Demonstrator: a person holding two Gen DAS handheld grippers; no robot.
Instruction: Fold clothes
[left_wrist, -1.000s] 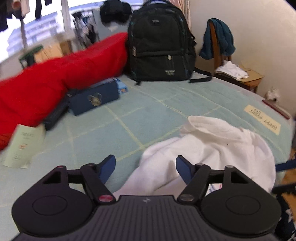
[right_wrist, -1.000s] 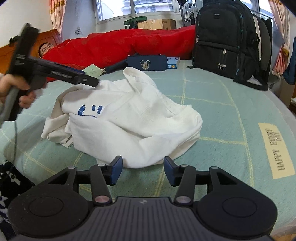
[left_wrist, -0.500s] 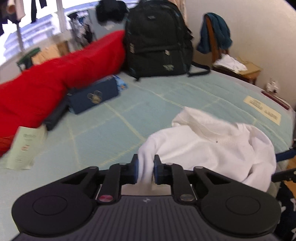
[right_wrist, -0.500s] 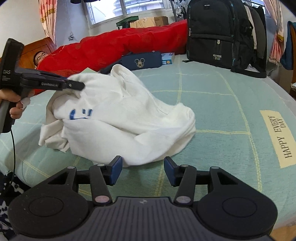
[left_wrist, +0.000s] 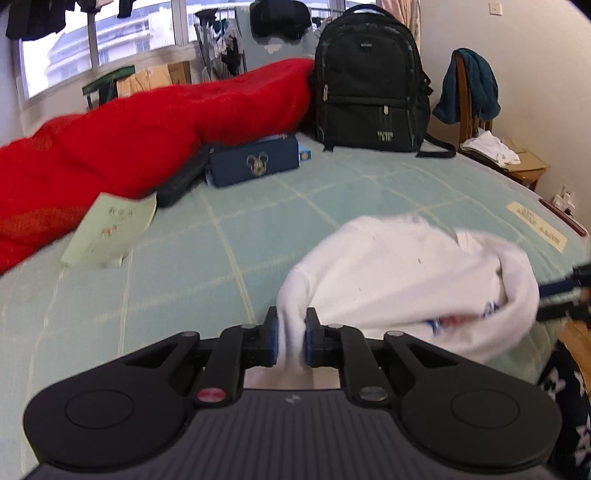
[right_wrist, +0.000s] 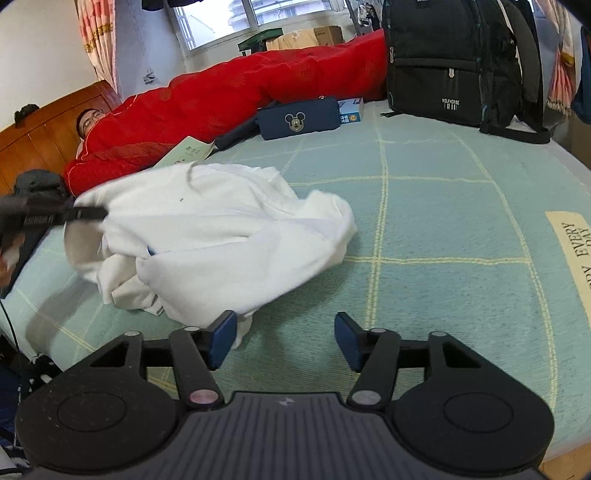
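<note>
A crumpled white sweatshirt with blue print lies on the pale green bed cover. My left gripper is shut on a fold of the sweatshirt and holds that edge lifted. It also shows in the right wrist view at the garment's left edge. My right gripper is open and empty above the bed, its left finger beside the sweatshirt's near hem. It shows at the right edge of the left wrist view.
A person under a red quilt lies along the back of the bed. A black backpack, a navy pouch and a green paper lie near it. A chair stands beside the bed.
My left gripper shut on the sweatshirt's edge and pulled it up and to the left. The garment shifted and spread. My right gripper opened wider.
</note>
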